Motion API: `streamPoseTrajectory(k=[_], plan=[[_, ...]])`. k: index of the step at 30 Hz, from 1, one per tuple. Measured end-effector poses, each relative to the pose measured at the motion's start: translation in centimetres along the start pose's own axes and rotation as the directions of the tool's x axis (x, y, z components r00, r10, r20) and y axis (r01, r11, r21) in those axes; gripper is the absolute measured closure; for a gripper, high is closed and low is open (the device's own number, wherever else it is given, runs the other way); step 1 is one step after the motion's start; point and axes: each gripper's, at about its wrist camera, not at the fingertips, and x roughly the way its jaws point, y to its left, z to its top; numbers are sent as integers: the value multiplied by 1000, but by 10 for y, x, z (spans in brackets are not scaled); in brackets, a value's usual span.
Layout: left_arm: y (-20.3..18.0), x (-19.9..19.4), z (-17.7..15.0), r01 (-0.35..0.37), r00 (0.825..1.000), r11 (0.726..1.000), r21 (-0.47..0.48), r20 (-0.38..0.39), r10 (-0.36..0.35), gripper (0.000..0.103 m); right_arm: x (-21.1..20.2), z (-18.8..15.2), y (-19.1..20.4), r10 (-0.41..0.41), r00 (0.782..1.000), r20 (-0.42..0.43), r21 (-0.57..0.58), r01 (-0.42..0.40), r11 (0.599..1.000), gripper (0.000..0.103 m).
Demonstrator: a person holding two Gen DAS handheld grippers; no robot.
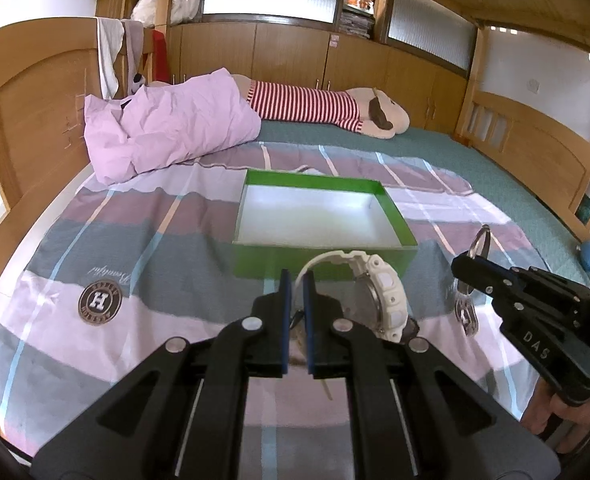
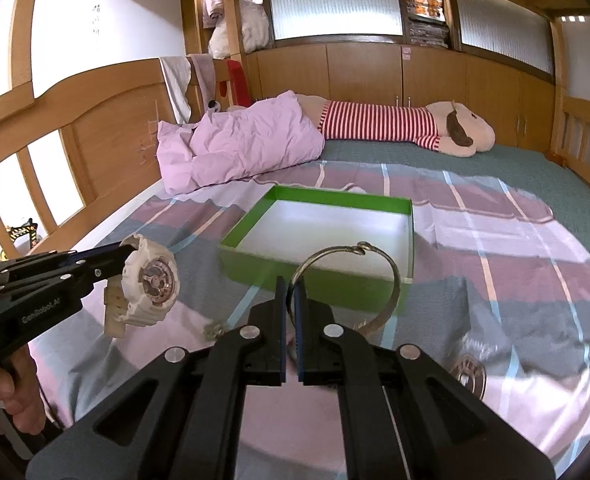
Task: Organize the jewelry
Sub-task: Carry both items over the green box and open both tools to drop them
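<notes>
Jewelry in hand: a chunky white plastic wristwatch with a rose-toned dial [image 2: 147, 280] hangs by its strap from the left tool [image 1: 297, 280], whose blue-padded fingers are clamped together on the band, while the right tool [image 2: 291, 286] is clamped on the rim of a thin silver metal bangle with a knotted clasp [image 2: 347, 276]; both pieces are lifted clear of the bed and hang just short of the near wall of a shallow green cardboard box with a white interior [image 2: 411, 216]. The box looks empty, so by this view nothing has yet been put away, and both held pieces remain to be carried over its rim and let go inside. A small pale metallic trinket [image 2: 213, 330], too blurred to identify, lies on the cover beside the right tool and may also need collecting. Beyond the box, the checked pink, grey and white bedspread [image 1: 95, 240] covers a bed carrying a crumpled lilac pillow [image 1: 167, 124] and a long plush toy in a red-and-white striped shirt [image 1: 335, 108], with wooden cupboards [image 1: 295, 52] along the far wall. A person's hand [image 2: 3, 392] grips the left tool's handle at the edge of the right wrist view
</notes>
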Motion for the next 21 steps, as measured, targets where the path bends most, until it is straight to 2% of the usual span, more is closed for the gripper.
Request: streamPoseTrajectory(k=[5,9,14,21], plan=[[-2,37,30,-13,1000,1000,-11,17,13,97,37,24,-20,37,999,-3,50,-37,998,99],[-2,76,41,-24,999,999,-22,-28,23,97,72,35,-28,44,999,-20,71,-43,997,99],[0,133,57,-44,997,999,-32,-72,42,97,115,43,-40,18,999,-49,82,-14,997,99],[-2,182,66,-25,994,999,-34,-107,21,97,167,37,-66,-23,993,-115,108,35,994,99]])
